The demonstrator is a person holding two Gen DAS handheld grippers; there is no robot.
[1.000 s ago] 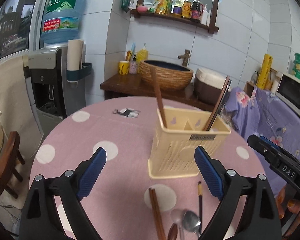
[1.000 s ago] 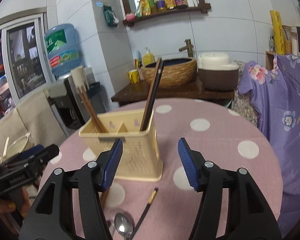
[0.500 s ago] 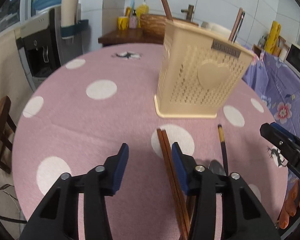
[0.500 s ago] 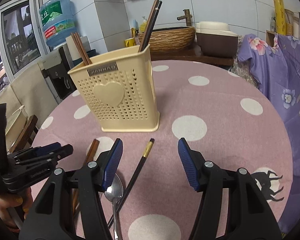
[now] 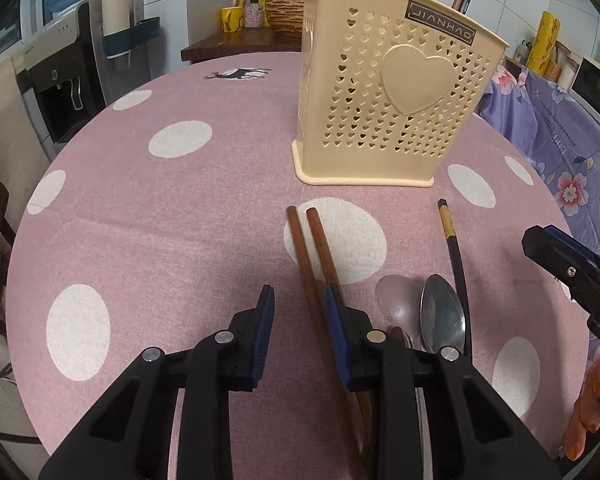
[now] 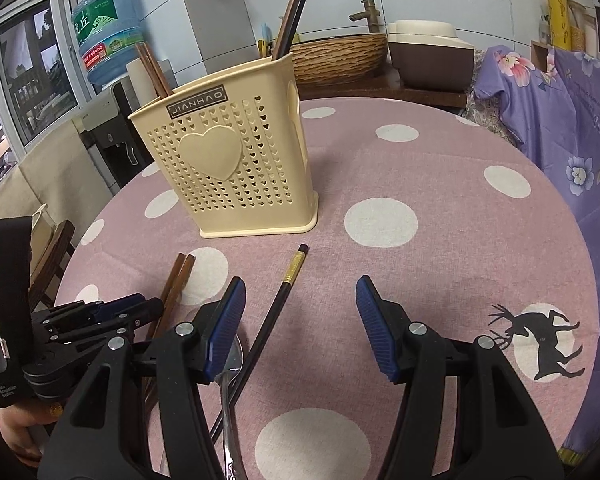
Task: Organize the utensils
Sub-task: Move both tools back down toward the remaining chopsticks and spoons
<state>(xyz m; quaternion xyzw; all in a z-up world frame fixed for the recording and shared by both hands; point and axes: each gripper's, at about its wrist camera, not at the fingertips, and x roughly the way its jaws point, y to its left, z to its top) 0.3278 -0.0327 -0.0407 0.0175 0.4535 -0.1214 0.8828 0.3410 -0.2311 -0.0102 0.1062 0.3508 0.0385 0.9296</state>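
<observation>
The left gripper (image 5: 298, 298), its blue pads partly spread, hangs low over the pink polka-dot counter (image 5: 172, 216) with the pair of brown wooden chopsticks (image 5: 314, 248) running between its fingers, not pinched. The right gripper (image 6: 300, 292) is spread wide above the black gold-banded chopstick (image 6: 284, 292) and a steel spoon (image 5: 442, 314). Beyond stands the cream perforated plastic utensil holder (image 6: 228, 168), upright, holding brown chopsticks (image 6: 152, 66) in its left compartment and dark ones (image 6: 294, 10) in its right.
</observation>
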